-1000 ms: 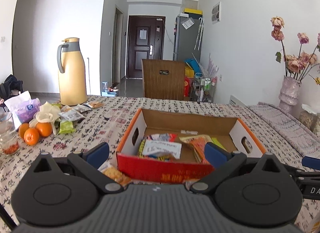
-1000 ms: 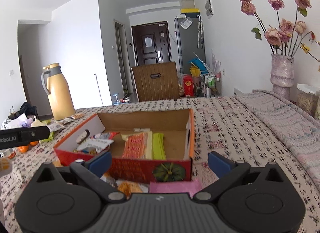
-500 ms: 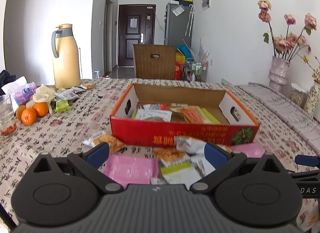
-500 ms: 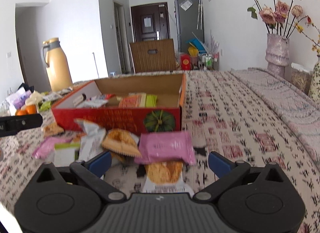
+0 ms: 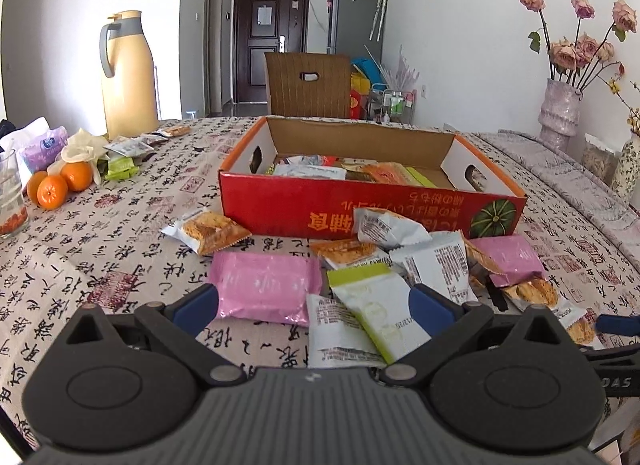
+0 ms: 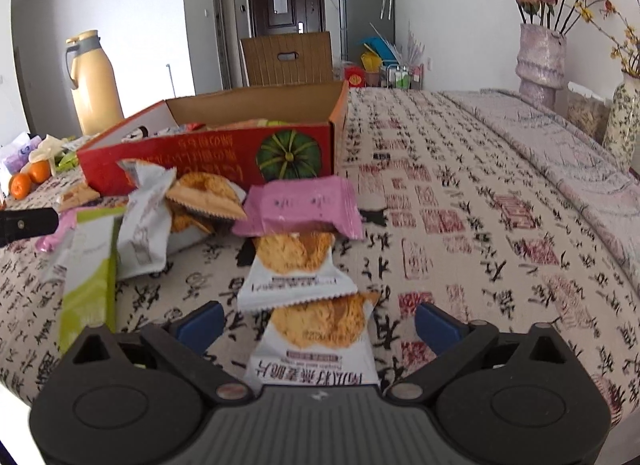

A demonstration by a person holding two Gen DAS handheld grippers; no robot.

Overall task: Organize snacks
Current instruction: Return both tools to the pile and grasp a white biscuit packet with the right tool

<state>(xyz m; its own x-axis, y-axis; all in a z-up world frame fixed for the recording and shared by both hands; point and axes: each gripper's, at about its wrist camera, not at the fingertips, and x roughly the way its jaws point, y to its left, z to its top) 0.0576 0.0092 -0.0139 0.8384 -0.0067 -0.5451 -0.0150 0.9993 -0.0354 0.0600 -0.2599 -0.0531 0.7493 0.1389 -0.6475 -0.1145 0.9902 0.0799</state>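
Right tongs closing, straddling cracker packet, seemingly untouched.

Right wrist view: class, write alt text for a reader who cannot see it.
Open right gripper above a white cracker packet, not gripping it. Beyond lie more snack packets, a pink one, and a red box on a patterned tablecloth.

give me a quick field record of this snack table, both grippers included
box: red cardboard box, open top, snacks inside
loose snacks: pile on the tablecloth in front of the box
left gripper: open, over a pink packet and a green-white packet
right gripper: open, jaws just been closing, cracker packet between them, untouched
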